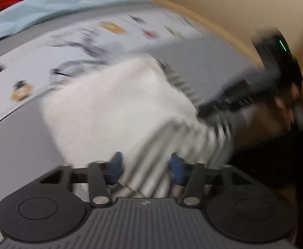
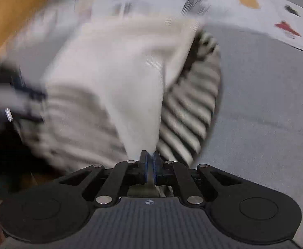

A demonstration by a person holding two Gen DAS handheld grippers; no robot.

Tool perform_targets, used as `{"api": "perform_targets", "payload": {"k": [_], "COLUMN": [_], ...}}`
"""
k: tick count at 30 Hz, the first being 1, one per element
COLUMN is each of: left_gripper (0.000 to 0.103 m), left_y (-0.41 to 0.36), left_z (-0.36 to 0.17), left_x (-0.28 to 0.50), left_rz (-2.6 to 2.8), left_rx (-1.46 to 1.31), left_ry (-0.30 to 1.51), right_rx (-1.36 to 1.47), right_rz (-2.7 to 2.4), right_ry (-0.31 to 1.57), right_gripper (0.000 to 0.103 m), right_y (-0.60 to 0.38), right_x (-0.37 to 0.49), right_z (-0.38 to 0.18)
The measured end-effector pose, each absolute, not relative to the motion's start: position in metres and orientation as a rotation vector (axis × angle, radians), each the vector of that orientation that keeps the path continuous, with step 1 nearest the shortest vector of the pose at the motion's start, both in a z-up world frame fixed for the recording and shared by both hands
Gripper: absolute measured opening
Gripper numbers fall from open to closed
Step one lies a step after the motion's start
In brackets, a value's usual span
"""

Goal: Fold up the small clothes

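Cloth stretches between the two tools: a small garment (image 1: 118, 103), white on one part and grey-and-white striped on the other, lies bunched on the grey surface (image 2: 265, 103) directly ahead of both cameras. The pictures are smeared by motion, so the hems are hard to trace.

The right gripper (image 2: 150, 162) has its blue pads pressed nearly together, with a thin pinch of the white fabric running up from between them; I judge it clamped on the garment. The left gripper (image 1: 145, 167) has its fingers (image 1: 115, 167) set well apart, and the striped cloth passes through the gap between them. Whether they grip it or merely straddle it I cannot tell.

From the right wrist view the garment's long axis seems to run away from the fingers and slightly leftward, with the striped part spilling to the right of the white fold. The left tool shows as a dark blur at that picture's left edge, touching or just beside the striped edge.

Room for the fold looks best toward the printed mat (image 1: 72, 47) beyond the garment. A pale blue cloth (image 1: 37, 14) lies farther off, and the wooden edge (image 1: 224, 6) bounds the far side.
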State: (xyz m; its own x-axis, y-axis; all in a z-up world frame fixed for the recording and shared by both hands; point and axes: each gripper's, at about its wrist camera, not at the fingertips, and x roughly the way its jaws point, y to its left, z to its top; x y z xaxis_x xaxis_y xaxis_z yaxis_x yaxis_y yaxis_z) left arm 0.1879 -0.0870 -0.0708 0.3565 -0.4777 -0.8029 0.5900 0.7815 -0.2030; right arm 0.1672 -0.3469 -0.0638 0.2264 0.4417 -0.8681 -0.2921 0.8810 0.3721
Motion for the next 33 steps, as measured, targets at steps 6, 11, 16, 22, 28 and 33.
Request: {"api": "perform_targets", "payload": {"k": [6, 11, 16, 22, 28, 33], "left_gripper": [0.081, 0.088, 0.088, 0.087, 0.050, 0.045], "left_y": [-0.038, -0.021, -0.020, -0.018, -0.014, -0.001], "left_z": [-0.080, -0.118, -0.138, -0.162, -0.143, -0.090], "left_x": [0.234, 0.257, 0.276, 0.296, 0.314, 0.323], "left_rz": [-0.366, -0.250, -0.297, -0.356, -0.416, -0.405], "left_rx": [-0.234, -0.398, -0.526, -0.630, -0.534, -0.378], "left_ry": [1.074, 1.274, 1.325, 1.341, 1.235, 1.004], "right_rx": [0.514, 0.648, 0.592, 0.534, 0.513, 0.539], "right_rz": [0.333, 0.330, 0.326, 0.336, 0.355, 0.345], "right_ry": [1.125, 1.247, 1.277, 1.262, 1.256, 1.116], "right_gripper": [0.068, 0.068, 0.072, 0.059, 0.028, 0.015], "right_y": [-0.388, -0.385, -0.367, -0.341, -0.334, -0.321], "right_x": [0.194, 0.205, 0.213, 0.230, 0.242, 0.264], "right_z": [-0.063, -0.095, -0.104, -0.103, -0.100, -0.079]}}
